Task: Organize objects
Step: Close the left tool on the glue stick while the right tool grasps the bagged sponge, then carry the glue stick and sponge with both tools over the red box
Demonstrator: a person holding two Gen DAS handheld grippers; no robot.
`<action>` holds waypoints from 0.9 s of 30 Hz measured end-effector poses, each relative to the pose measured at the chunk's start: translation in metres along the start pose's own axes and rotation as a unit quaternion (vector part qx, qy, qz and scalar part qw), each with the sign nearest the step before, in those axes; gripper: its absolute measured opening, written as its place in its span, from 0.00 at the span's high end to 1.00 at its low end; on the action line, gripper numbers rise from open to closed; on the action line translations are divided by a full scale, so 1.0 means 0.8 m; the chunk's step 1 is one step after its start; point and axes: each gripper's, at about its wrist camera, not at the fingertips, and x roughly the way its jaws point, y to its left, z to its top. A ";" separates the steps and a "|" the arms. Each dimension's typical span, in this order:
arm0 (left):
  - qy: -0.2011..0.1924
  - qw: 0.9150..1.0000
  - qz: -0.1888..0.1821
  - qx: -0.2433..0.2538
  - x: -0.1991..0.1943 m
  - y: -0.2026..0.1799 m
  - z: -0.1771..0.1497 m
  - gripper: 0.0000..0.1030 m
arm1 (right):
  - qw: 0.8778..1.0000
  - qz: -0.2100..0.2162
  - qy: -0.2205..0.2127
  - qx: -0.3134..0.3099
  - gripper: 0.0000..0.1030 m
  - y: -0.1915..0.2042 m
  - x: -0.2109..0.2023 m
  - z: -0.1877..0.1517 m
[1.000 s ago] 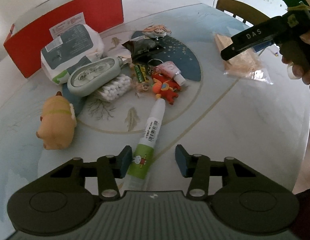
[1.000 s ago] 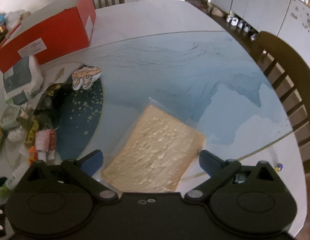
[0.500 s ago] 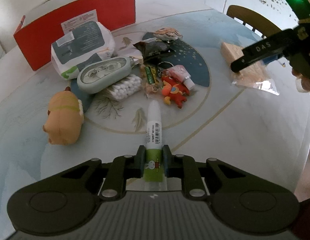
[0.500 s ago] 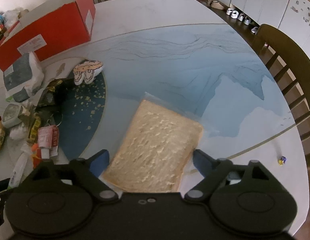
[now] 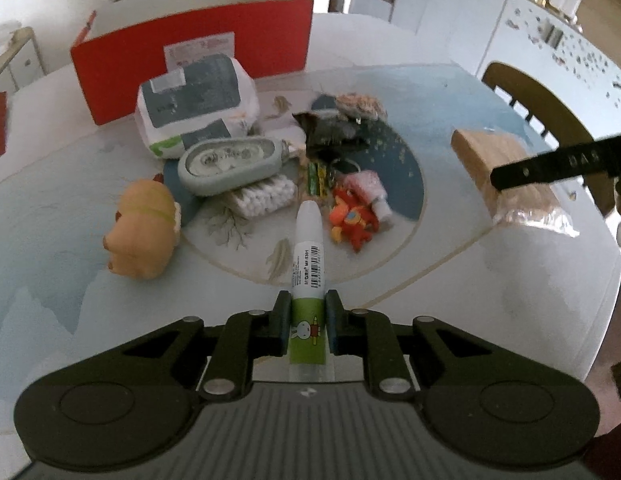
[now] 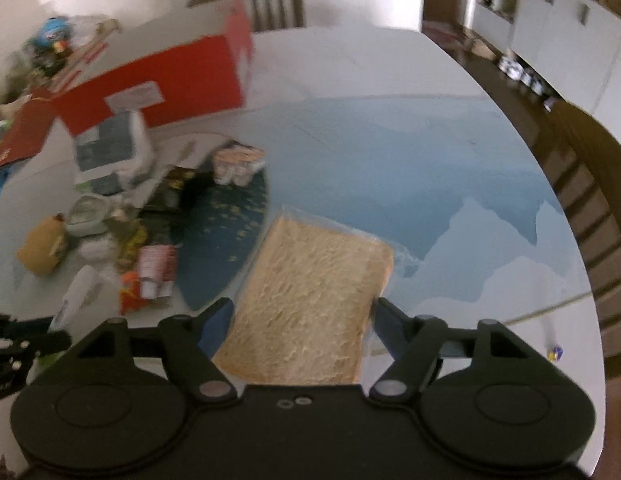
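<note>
A white glue tube [image 5: 308, 256] with a green cartoon label sticks forward out of my left gripper [image 5: 308, 308], which is shut on its lower end over the table's near edge. In the right wrist view a slice of bread in a clear bag [image 6: 314, 280] lies between the fingers of my right gripper [image 6: 300, 312]. Its jaws are closing, and both blue pads touch the bag's sides. The same bread [image 5: 482, 152] shows at the right of the left wrist view, with one black finger [image 5: 550, 164] across it.
An open red box [image 5: 190, 60] stands at the back. In front of it lie a wipes pack [image 5: 194, 96], a grey-green case [image 5: 230, 164], cotton swabs [image 5: 262, 196], a pig toy [image 5: 144, 228], a red figure [image 5: 352, 220] and a dark wrapper [image 5: 330, 132]. Wooden chairs [image 6: 590, 200] ring the table.
My left jaws closed on the glue tube, and its tip now points up off the table. My right jaws narrowed onto the bread bag and the gripper rose a little.
</note>
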 end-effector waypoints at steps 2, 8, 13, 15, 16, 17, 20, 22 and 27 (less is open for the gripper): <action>-0.008 1.000 -0.001 -0.014 -0.008 -0.002 0.004 0.84 | 1.000 0.012 -0.009 -0.017 0.28 0.005 -0.011 0.004; -0.035 0.998 0.005 -0.044 -0.029 -0.009 0.024 0.84 | 0.997 0.038 -0.032 -0.062 0.28 0.017 -0.038 0.023; -0.061 0.997 0.012 -0.055 -0.044 -0.003 0.058 0.84 | 0.993 0.057 -0.048 -0.089 0.28 0.031 -0.055 0.058; -0.068 0.996 0.015 -0.058 -0.048 0.004 0.073 0.84 | 0.991 0.062 -0.059 -0.103 0.28 0.041 -0.060 0.075; -0.071 0.996 0.015 -0.060 -0.050 0.009 0.082 0.84 | 0.990 0.064 -0.064 -0.108 0.28 0.046 -0.061 0.085; -0.076 0.995 0.016 -0.061 -0.052 0.015 0.093 0.84 | 0.989 0.066 -0.069 -0.112 0.28 0.051 -0.062 0.096; -0.091 0.994 0.021 -0.057 -0.058 0.034 0.124 0.84 | 0.986 0.067 -0.084 -0.125 0.28 0.069 -0.061 0.129; -0.096 0.993 0.022 -0.057 -0.060 0.049 0.145 0.84 | 0.984 0.064 -0.094 -0.134 0.28 0.082 -0.057 0.152; -0.098 0.993 0.035 -0.052 -0.051 0.092 0.199 0.84 | 0.981 0.061 -0.106 -0.148 0.28 0.110 -0.044 0.198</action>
